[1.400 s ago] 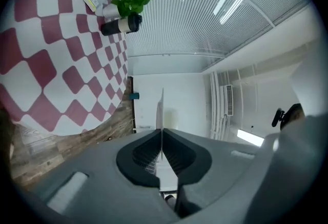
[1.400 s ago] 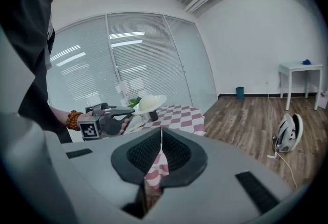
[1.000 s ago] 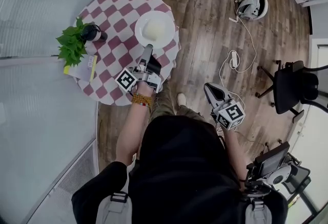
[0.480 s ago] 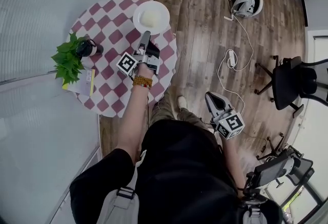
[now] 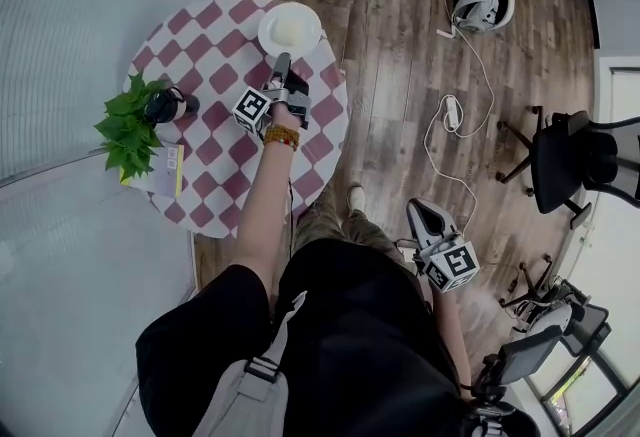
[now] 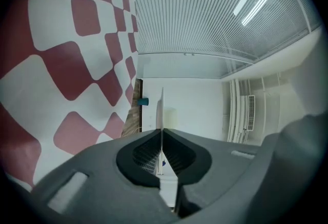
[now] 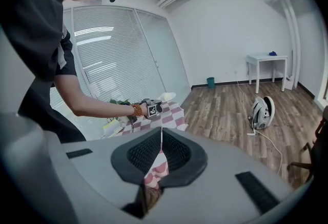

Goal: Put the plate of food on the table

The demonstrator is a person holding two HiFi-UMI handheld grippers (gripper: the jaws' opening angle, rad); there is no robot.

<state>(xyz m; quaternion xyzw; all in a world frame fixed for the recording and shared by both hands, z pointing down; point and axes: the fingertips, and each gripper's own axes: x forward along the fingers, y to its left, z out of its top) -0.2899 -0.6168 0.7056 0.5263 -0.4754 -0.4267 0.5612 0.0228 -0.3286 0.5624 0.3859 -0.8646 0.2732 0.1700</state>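
Note:
A white plate (image 5: pixel 290 29) with a pale mound of food is over the far side of the round red-and-white checkered table (image 5: pixel 215 150). My left gripper (image 5: pixel 283 65) is shut on the plate's near rim, arm stretched across the table. In the left gripper view the plate (image 6: pixel 162 110) shows edge-on as a thin white line between the shut jaws, with the checkered table (image 6: pixel 61 64) close beside it; whether they touch I cannot tell. My right gripper (image 5: pixel 424 213) hangs shut and empty over the floor by my right side. From the right gripper view the plate (image 7: pixel 166 97) and left gripper (image 7: pixel 149 108) appear far off.
A green plant (image 5: pixel 128 123), a dark pot (image 5: pixel 168 104) and a yellow booklet (image 5: pixel 165 171) sit on the table's left side. On the wood floor lie a white device (image 5: pixel 480 5) and a cable with power strip (image 5: pixel 451 113). A black office chair (image 5: pixel 570 160) stands right.
My left arm has reached farther across the table, carrying the plate toward the far edge. The right gripper has stayed by my side.

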